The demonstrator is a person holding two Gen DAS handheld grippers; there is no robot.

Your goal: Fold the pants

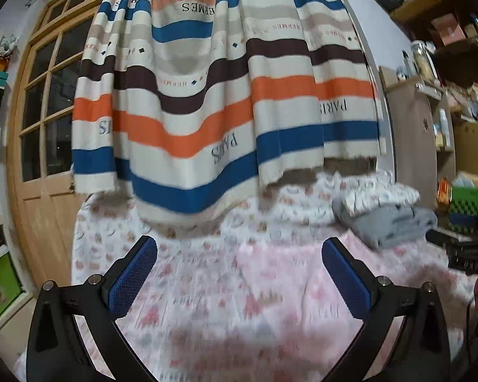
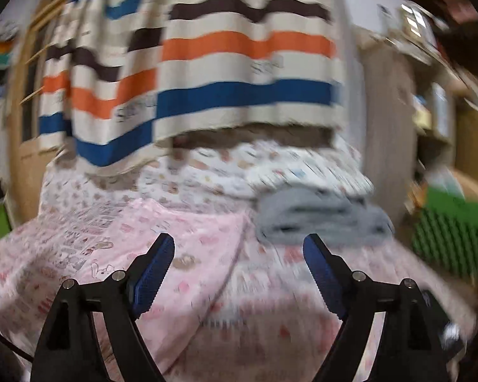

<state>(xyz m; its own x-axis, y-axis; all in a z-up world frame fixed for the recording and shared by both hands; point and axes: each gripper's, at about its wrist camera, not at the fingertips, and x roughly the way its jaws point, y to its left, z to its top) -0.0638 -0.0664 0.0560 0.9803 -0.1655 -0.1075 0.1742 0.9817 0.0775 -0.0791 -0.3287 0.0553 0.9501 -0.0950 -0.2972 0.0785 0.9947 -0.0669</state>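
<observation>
Above pink pants [image 2: 188,254], both grippers [image 1: 239,273] [image 2: 239,267] spread, perhaps empty, view blurred

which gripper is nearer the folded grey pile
Right. The right gripper faces the grey pile just ahead; from the left gripper it lies farther off to the right.

left claw [image 1: 239,256] | right claw [image 2: 239,254] | black arms, blue ribbed pads, silver screws

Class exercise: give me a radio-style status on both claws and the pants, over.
Left claw open, empty. Right claw open, empty. Pink patterned pants spread on the bed, not gripped. Folded grey cloth lies beyond the right claw.
</observation>
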